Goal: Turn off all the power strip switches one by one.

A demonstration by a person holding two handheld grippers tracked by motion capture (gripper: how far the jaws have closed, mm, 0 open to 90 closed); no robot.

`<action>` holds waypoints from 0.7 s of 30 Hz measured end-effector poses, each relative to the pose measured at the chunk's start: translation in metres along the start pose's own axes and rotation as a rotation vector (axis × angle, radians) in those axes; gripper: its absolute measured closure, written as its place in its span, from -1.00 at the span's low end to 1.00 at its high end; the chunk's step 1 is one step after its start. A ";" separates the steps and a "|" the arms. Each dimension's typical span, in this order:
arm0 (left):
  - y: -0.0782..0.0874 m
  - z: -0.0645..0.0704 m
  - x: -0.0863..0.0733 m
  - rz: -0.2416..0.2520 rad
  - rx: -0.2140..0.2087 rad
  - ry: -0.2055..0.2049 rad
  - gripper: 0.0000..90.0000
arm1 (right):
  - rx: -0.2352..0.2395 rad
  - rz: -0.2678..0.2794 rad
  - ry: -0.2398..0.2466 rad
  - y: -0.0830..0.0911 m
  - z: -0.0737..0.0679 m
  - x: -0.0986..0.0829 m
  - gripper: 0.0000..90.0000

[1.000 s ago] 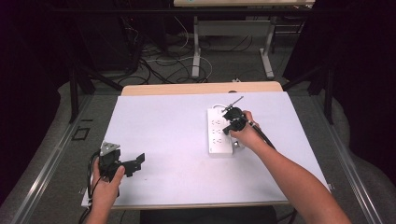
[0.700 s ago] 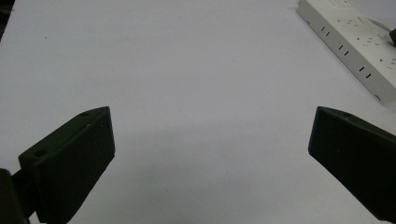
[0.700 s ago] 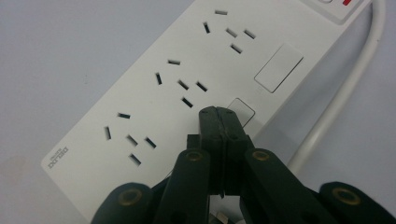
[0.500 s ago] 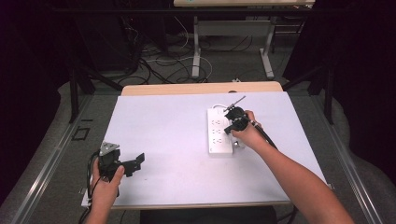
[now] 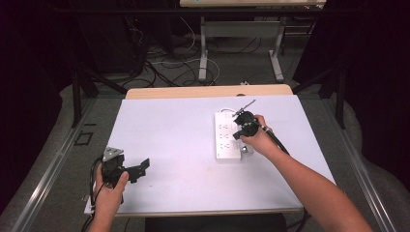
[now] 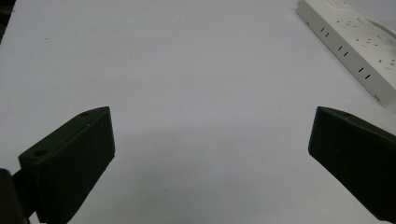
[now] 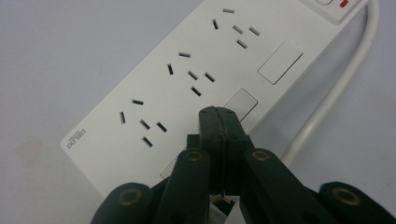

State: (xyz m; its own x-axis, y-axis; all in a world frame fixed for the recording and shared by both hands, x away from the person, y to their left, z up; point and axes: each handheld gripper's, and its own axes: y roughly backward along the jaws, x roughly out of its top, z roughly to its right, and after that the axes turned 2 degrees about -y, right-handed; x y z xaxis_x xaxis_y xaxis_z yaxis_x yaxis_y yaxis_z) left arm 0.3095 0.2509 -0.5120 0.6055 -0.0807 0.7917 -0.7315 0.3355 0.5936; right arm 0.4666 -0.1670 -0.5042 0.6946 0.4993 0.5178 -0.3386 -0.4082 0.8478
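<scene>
A white power strip (image 5: 227, 136) with three socket groups and flat rocker switches lies right of the table's middle; it also lies flat in the right gripper view (image 7: 196, 79) and at the top right of the left gripper view (image 6: 355, 44). My right gripper (image 5: 240, 131) hovers over the strip's right edge. In its own view the right gripper (image 7: 218, 113) has its jaws pressed together with nothing between them, tips just over a switch (image 7: 240, 103). My left gripper (image 5: 140, 169) sits near the front left corner. Its jaws stand wide apart in the left gripper view (image 6: 210, 154).
The strip's white cable (image 7: 327, 107) runs along its right side. The white table (image 5: 169, 145) has bare room between the grippers. Beyond the far edge are a wooden strip (image 5: 208, 92), floor cables and desk legs.
</scene>
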 end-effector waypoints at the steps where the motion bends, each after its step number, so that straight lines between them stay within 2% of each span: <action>1: -0.001 0.000 0.000 0.006 0.001 0.003 -0.99 | -0.009 -0.023 0.030 0.002 0.001 0.000 1.00; 2: 0.000 0.000 0.000 -0.001 0.000 0.000 -0.99 | -0.001 -0.001 0.023 0.001 -0.001 -0.001 1.00; 4: 0.000 0.000 0.000 -0.004 -0.001 -0.002 -0.99 | -0.001 -0.005 0.023 0.002 -0.002 -0.001 1.00; 6: 0.000 0.000 0.000 -0.003 -0.001 -0.001 -0.99 | -0.006 -0.046 0.046 0.005 -0.003 -0.001 1.00; 7: 0.000 0.000 0.000 -0.003 -0.001 -0.001 -0.99 | 0.010 0.007 0.047 0.001 -0.004 -0.003 1.00; 11: 0.000 0.000 0.000 -0.004 -0.001 0.000 -0.99 | 0.006 -0.029 0.073 0.003 -0.008 -0.004 1.00; 13: 0.000 0.000 0.000 -0.004 -0.001 -0.002 -0.99 | 0.014 0.004 0.075 -0.001 -0.010 -0.007 1.00; 14: 0.000 0.000 0.000 -0.004 -0.001 -0.002 -0.99 | 0.011 -0.036 0.087 0.002 -0.011 -0.005 1.00; 15: 0.000 0.000 0.000 -0.004 -0.001 0.000 -0.99 | 0.013 -0.052 0.088 0.002 -0.012 -0.005 1.00; 16: 0.000 0.000 0.000 -0.004 -0.001 0.000 -0.99 | 0.011 -0.045 0.107 0.002 -0.012 -0.005 1.00; 18: 0.000 0.000 0.000 0.000 -0.001 0.000 -0.99 | 0.017 -0.034 0.096 0.000 -0.015 -0.007 1.00; 19: 0.000 0.000 0.000 0.000 0.000 0.000 -0.99 | 0.017 -0.054 0.098 0.001 -0.015 -0.007 1.00; 20: 0.000 0.000 0.000 0.000 0.000 0.000 -0.99 | 0.012 -0.041 0.096 0.000 -0.016 -0.008 1.00; 21: 0.000 0.000 0.000 0.000 0.000 0.001 -0.99 | 0.021 -0.050 0.110 0.000 -0.016 -0.009 1.00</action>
State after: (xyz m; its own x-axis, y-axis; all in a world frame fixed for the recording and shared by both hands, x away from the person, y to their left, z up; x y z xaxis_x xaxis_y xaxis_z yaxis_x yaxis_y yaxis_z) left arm 0.3095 0.2508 -0.5120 0.6057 -0.0798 0.7917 -0.7315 0.3356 0.5935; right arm 0.4503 -0.1589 -0.5069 0.6361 0.5997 0.4855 -0.2913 -0.3959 0.8709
